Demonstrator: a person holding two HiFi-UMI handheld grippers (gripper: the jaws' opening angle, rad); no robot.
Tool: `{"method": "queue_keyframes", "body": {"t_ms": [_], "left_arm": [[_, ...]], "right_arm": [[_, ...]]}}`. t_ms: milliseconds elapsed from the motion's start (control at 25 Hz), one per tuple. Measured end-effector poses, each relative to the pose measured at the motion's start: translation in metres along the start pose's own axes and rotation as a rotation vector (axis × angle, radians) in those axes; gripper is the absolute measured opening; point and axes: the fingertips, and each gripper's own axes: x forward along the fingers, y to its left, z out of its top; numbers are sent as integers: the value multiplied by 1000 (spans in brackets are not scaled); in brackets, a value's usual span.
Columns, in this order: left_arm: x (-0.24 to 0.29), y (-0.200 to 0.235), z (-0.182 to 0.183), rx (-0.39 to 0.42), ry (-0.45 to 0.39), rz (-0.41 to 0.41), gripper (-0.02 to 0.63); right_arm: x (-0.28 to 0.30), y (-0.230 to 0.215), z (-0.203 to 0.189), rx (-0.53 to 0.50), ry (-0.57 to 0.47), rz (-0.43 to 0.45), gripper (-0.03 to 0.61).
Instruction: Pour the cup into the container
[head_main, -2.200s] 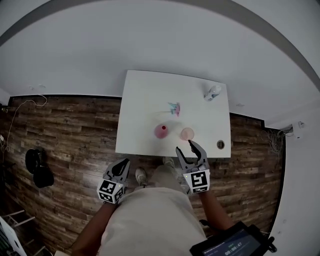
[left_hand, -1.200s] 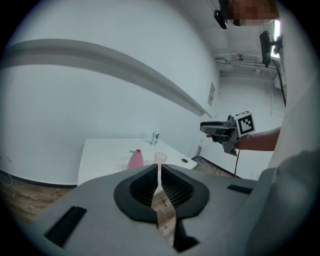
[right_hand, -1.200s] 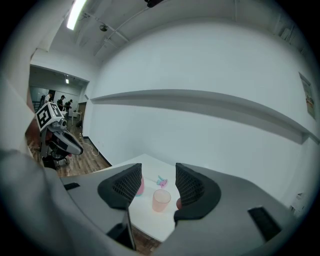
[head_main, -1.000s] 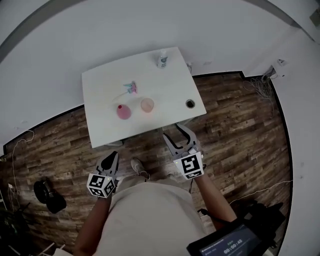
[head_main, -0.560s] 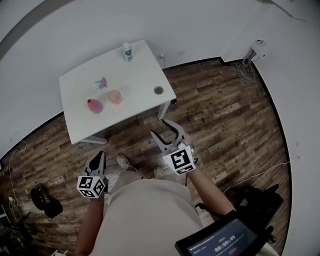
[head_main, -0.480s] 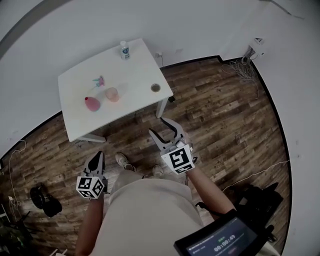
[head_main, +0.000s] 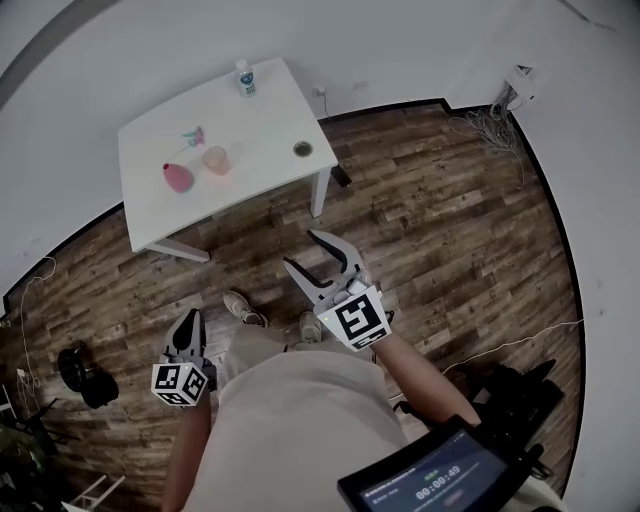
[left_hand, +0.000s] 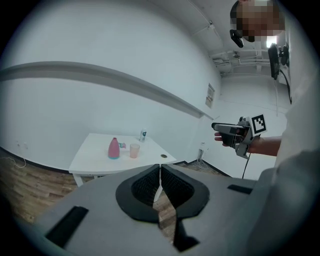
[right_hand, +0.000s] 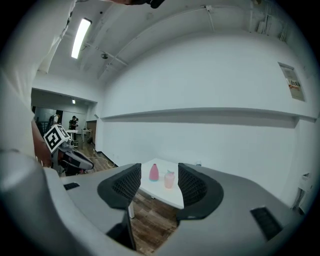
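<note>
A pale pink cup (head_main: 216, 160) and a pink bottle-shaped container (head_main: 178, 178) stand side by side on the white table (head_main: 270, 120), far from both grippers. The right gripper (head_main: 305, 252) is held over the wooden floor, open and empty. In the right gripper view the container (right_hand: 154, 172) and the cup (right_hand: 169, 179) show small between its spread jaws. My left gripper (head_main: 188, 318) hangs low by my left side, shut and empty. The left gripper view shows the distant table with the container (left_hand: 114, 148) and the cup (left_hand: 134, 150).
On the table also stand a small white bottle (head_main: 244, 77) at the far edge and a little teal and pink object (head_main: 190, 136). A round cable hole (head_main: 302, 149) lies near its corner. Cables (head_main: 478, 125) lie by the wall, and a dark bag (head_main: 78, 372) sits on the floor.
The table has receded toward the upper left of the head view. Both grippers are now farther from it, over the floor. Their jaws look unchanged.
</note>
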Motion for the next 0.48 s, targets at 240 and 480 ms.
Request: {"method": "queue_keyframes", "body": {"t_ms": [240, 480], "left_arm": [[-19, 17, -2, -30, -37, 35, 12], [-27, 38, 8, -21, -48, -13, 12]], "right_arm": [[5, 33, -2, -6, 35, 60, 219], [16, 67, 12, -41, 30, 40, 219]]}}
